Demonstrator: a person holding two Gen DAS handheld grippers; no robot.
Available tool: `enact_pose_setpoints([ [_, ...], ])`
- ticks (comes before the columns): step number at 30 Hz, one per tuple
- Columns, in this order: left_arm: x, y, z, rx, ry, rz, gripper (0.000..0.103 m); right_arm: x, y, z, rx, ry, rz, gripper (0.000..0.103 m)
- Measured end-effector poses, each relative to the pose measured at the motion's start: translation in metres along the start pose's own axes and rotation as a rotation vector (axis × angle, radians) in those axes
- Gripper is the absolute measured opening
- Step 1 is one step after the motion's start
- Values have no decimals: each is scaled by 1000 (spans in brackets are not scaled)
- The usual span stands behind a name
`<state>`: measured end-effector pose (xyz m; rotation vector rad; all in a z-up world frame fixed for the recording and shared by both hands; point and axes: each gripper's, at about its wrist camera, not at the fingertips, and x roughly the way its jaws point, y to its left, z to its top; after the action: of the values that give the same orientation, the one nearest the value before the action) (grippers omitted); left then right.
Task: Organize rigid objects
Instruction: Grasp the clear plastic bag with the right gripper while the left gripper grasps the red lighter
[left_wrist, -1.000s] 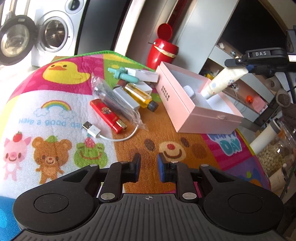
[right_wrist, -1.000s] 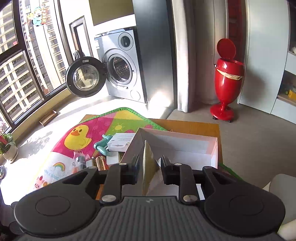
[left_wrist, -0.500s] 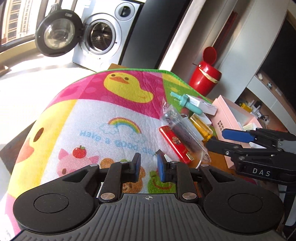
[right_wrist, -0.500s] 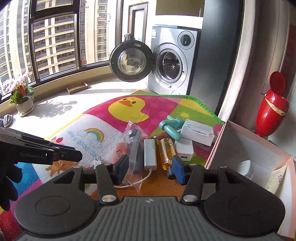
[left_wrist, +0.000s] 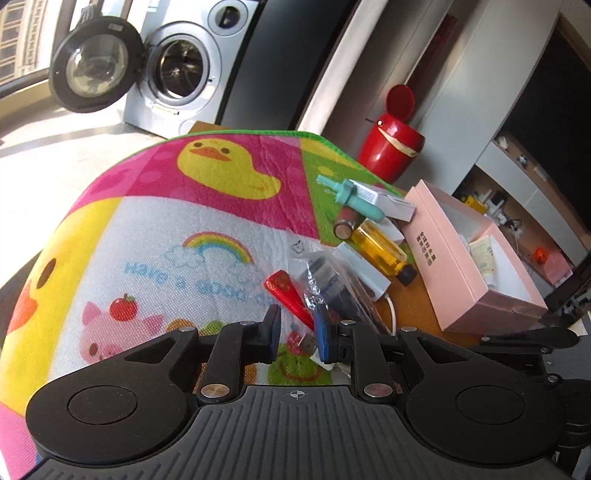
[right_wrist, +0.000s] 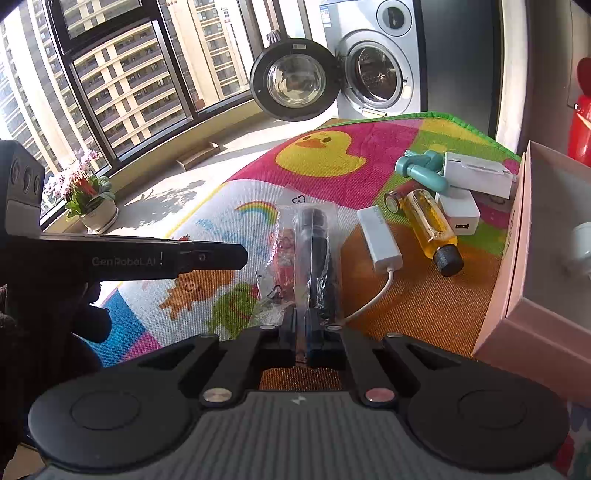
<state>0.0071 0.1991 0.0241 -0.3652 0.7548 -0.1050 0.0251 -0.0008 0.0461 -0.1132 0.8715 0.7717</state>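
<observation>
Task early: the pink box (right_wrist: 517, 258) at right frame holds only a few items, while the right gripper (right_wrist: 306, 332) is pinched onto the bagged black item (right_wrist: 314, 251) at centre and the left gripper (left_wrist: 297, 332), narrowly parted, holds nothing; bottle (right_wrist: 430, 221), adapter (right_wrist: 378, 240) and lighter (left_wrist: 288, 295) remain on the mat (right_wrist: 332, 173).

Pink box (right_wrist: 524, 258) cut off at right edge (contents mostly unseen), red lighter (right_wrist: 282, 254) behind wrapper

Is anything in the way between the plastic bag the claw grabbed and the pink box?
Yes. The right gripper pinches the clear bag. Between it and the pink box lie the white adapter with its cable and the yellow bottle. Lifting the bag over them would likely clear both.
</observation>
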Motion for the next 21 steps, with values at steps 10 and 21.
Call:
enact_pose_setpoints([
  [10, 43, -25, 18, 40, -25, 178, 32, -57, -15, -72, -24, -110, -263, 13],
  [21, 50, -59, 6, 274, 40, 241, 34, -59, -28, -90, 34, -142, -265, 58],
])
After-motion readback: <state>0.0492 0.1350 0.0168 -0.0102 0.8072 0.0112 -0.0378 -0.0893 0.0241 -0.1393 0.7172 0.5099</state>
